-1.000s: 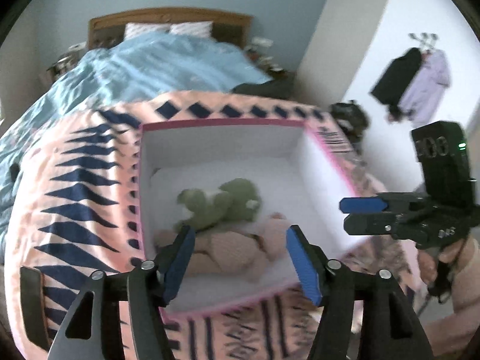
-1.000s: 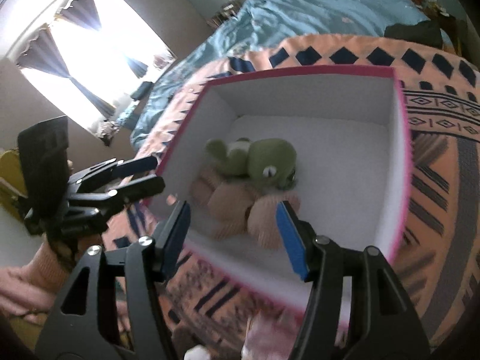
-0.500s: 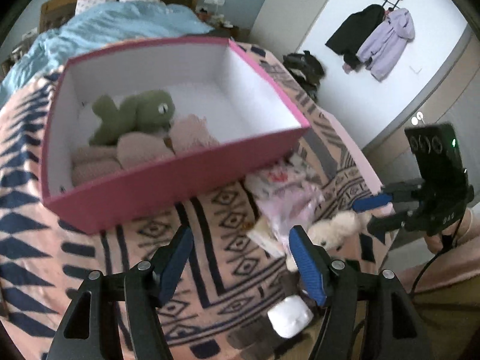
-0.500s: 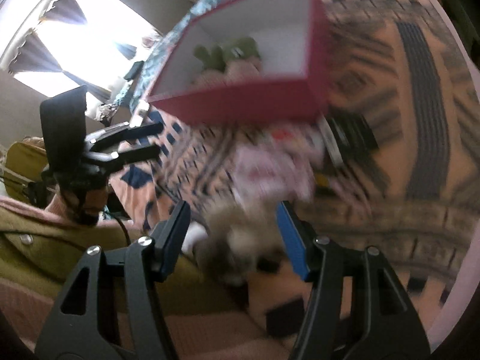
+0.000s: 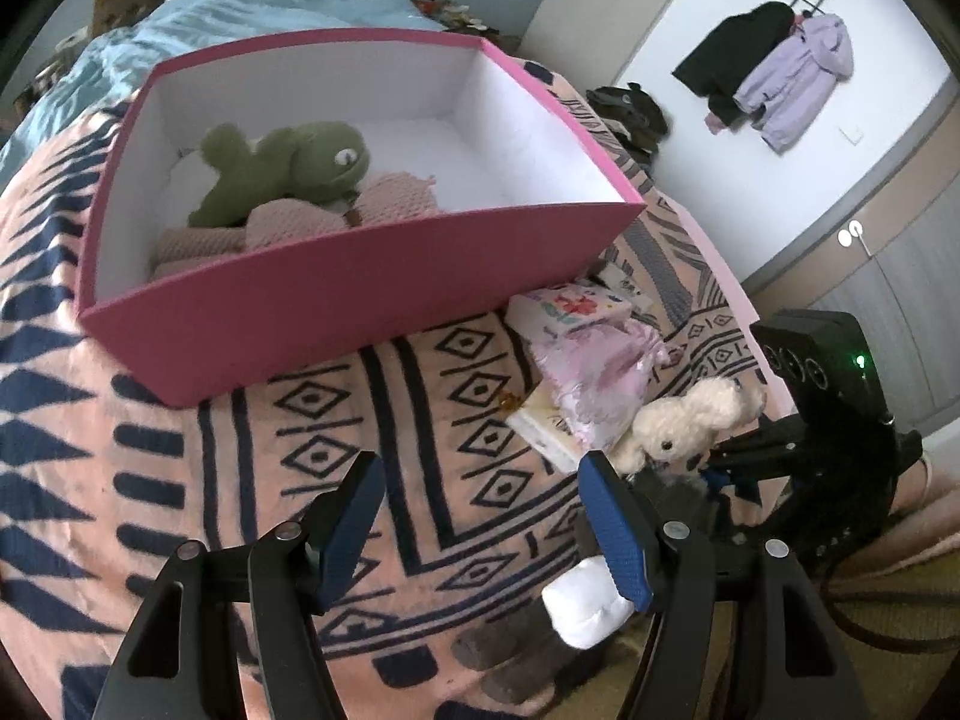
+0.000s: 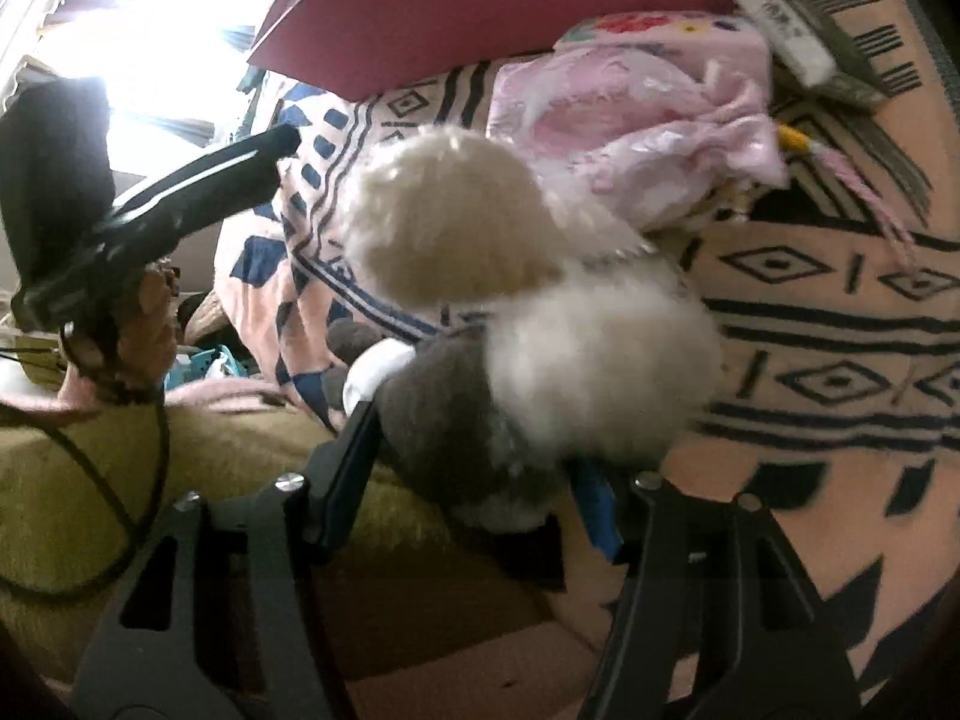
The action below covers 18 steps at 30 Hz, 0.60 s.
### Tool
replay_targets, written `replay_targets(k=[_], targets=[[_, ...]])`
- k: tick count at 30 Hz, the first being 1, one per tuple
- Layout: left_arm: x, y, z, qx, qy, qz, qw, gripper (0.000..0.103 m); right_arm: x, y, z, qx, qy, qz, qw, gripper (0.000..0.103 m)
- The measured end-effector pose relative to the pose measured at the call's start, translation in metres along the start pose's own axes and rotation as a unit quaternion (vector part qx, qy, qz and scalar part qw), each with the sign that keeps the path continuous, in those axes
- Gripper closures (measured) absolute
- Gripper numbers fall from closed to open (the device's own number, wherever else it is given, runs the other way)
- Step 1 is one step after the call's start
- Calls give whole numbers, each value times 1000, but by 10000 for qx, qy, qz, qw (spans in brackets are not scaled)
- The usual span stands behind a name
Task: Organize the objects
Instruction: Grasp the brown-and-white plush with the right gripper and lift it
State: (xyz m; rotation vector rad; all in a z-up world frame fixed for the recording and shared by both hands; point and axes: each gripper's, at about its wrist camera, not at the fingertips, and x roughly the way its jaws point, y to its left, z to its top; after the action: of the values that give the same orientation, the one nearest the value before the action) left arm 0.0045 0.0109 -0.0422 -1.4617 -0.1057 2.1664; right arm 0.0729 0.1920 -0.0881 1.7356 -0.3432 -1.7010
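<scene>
A pink box (image 5: 336,294) with white inside stands on the patterned blanket (image 5: 120,420) and holds a green plush (image 5: 288,165) on pinkish knit toys (image 5: 282,222). A cream and grey plush dog (image 5: 690,420) lies near the blanket's near right edge. In the right wrist view my right gripper (image 6: 480,456) has its fingers on either side of the dog's (image 6: 540,324) grey body; contact is hidden by the fur. My left gripper (image 5: 480,534) is open and empty above the blanket, in front of the box.
A pink floral bag (image 5: 594,354) and small booklets (image 5: 543,426) lie right of the box. A white pouch (image 5: 585,606) and grey slippers (image 5: 510,648) sit at the blanket's near edge. Coats (image 5: 774,69) hang on the far wall.
Both grippers drew back from over the box to the blanket's near side. My right gripper dropped to the plush dog, which now sits between its fingers.
</scene>
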Motion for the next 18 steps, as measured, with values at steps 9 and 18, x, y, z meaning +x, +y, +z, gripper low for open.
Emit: replay_targets(k=[9,18], targets=[[-33,20,-3,-359,-345,-236,9985,35,-28,40,22,-646,-442,132,9968,48],[-77,13,17,-139,-919,-982,9908,35,-72,65,75,-840,-1290,315,9876,48]])
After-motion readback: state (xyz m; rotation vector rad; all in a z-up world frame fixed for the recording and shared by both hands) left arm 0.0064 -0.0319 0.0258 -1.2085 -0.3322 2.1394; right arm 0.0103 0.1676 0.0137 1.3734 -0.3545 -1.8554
